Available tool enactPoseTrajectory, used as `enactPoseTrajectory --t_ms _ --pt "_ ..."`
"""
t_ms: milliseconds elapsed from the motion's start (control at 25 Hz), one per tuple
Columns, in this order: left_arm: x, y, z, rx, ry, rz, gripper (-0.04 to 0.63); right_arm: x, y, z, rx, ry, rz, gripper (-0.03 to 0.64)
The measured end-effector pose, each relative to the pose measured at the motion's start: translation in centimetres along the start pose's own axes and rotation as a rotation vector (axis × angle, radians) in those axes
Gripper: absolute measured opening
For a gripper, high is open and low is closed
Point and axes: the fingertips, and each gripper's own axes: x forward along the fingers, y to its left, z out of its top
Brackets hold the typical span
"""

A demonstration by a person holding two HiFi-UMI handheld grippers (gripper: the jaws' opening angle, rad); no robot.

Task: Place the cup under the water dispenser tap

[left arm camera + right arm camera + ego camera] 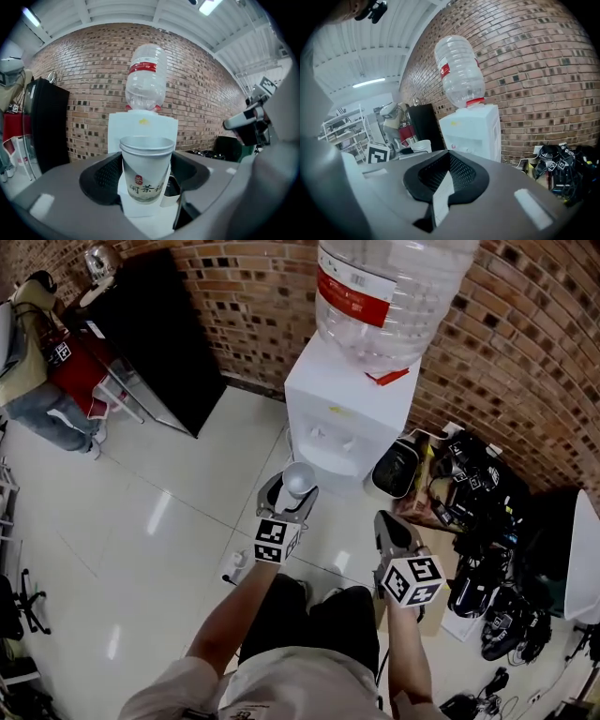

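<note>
Both forearms reach out low in the head view, and the right claw is up first: jaws together, nothing between them, just riding along beside the action. Over to the left claw, and that's where the story is. Its jaws stand fairly wide with the pads pressed on either side of a white paper cup, which sits upright, rim up and looking empty. From above, the cup hangs in the air over the pale tiled floor, short of the white water dispenser and roughly in line with its front. So by my read this is the carry-in: cup gripped, not yet delivered. Just beyond it are the taps, set in the recess on the dispenser's face, with the big bottle standing upside down on top against the brick wall. Next move, I'd say: ease the cup forward, keep it level, slide it in beneath one spout and set it on the ledge there before letting go. Which spout it's lined up with, I can't tell.
</note>
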Motion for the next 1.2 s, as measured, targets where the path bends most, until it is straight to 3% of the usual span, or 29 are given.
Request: enactPoseTrajectory --t_ms 560,720,1000,1200 --pt "13.5 5.4 -15.1 0.050 -0.031 0.025 0.328 11.9 -8.5 -10.3 -0.045 -0.052 0.069 0.000" --pt "16.3 6.8 -16.9 0.101 -0.066 0.042 0.328 14.2 -10.2 -13.0 -0.064 -0.072 0.077 0.000" --pt "19.8 7.9 -18.9 0.120 -0.121 0.037 0.330 16.5 -11.4 -16.7 -0.068 -0.081 0.088 0.000" --pt "20.8 8.1 -18.0 0.087 -0.180 0.026 0.328 16.4 -11.7 -17.0 -0.062 -0.084 0.091 0.000"
